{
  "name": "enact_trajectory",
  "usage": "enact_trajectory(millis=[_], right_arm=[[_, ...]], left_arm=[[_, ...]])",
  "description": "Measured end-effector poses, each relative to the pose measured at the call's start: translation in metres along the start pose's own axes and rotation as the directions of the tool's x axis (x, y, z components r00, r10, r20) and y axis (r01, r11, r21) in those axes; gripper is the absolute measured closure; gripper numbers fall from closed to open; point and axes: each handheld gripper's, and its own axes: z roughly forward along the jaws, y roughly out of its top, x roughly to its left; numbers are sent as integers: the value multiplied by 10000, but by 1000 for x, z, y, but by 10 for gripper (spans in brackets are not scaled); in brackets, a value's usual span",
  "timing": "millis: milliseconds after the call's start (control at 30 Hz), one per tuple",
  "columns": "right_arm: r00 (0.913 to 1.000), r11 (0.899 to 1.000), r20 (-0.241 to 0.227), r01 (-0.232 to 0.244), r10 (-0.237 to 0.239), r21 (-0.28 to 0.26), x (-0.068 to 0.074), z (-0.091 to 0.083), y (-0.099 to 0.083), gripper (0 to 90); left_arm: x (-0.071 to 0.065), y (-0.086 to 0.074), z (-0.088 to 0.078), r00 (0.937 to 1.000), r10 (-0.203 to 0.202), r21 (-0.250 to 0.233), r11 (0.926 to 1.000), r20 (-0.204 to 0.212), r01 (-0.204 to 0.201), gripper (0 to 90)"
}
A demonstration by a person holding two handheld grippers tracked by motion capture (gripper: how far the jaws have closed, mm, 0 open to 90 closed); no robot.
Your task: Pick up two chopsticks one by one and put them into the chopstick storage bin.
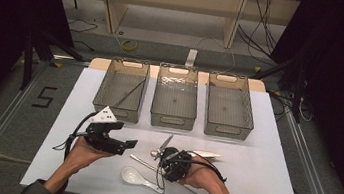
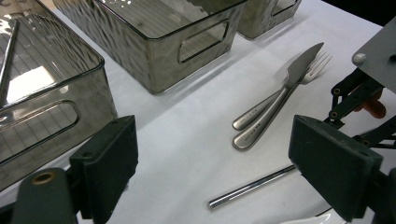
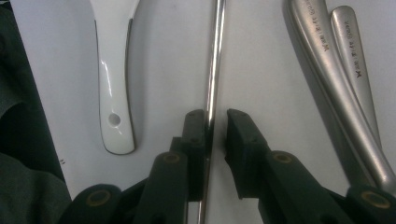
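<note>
On the white surface [image 1: 259, 184], three clear bins sit in a row at the far side; the left bin [image 1: 121, 89] holds a thin rod leaning inside. The left claw [image 1: 131, 144] hovers in front of it, jaws spread wide with nothing between them. Nearer the person lies a white spoon [image 1: 133, 175]. Just right of it, the right claw [image 3: 215, 122] points down at a thin metal rod [image 3: 215, 60], its jaws partly apart, straddling the rod; one pad touches it, the other stands clear. A knife [image 2: 275, 100] and fork [image 2: 312, 71] lie touching, beyond.
</note>
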Motion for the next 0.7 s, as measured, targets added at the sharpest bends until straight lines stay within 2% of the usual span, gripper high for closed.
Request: enact_trajectory(millis=[67, 133, 233, 367, 533, 700], right_arm=[[9997, 9997, 13, -235, 235, -3, 1, 0, 1, 784], [10000, 9999, 2, -69, 69, 83, 0, 0, 1, 801], [9995, 9995, -10, -311, 311, 91, -1, 1, 2, 833], [9999, 9997, -22, -108, 109, 234, -2, 1, 4, 855], [9999, 9992, -100, -95, 99, 380, -3, 1, 6, 862], [9998, 9994, -114, 135, -131, 314, -3, 1, 5, 867]], left_arm=[[0, 0, 0, 10000, 6, -4, 10000, 1, -6, 153], [0, 0, 0, 10000, -6, 14, 10000, 4, 6, 153], [0, 0, 0, 10000, 22, -31, 10000, 8, -22, 153], [0, -1, -1, 10000, 2, -40, 10000, -8, -2, 153], [0, -1, -1, 10000, 58, -11, 10000, -6, -58, 153], [0, -1, 0, 9999, 98, 75, 9999, 38, -98, 155]])
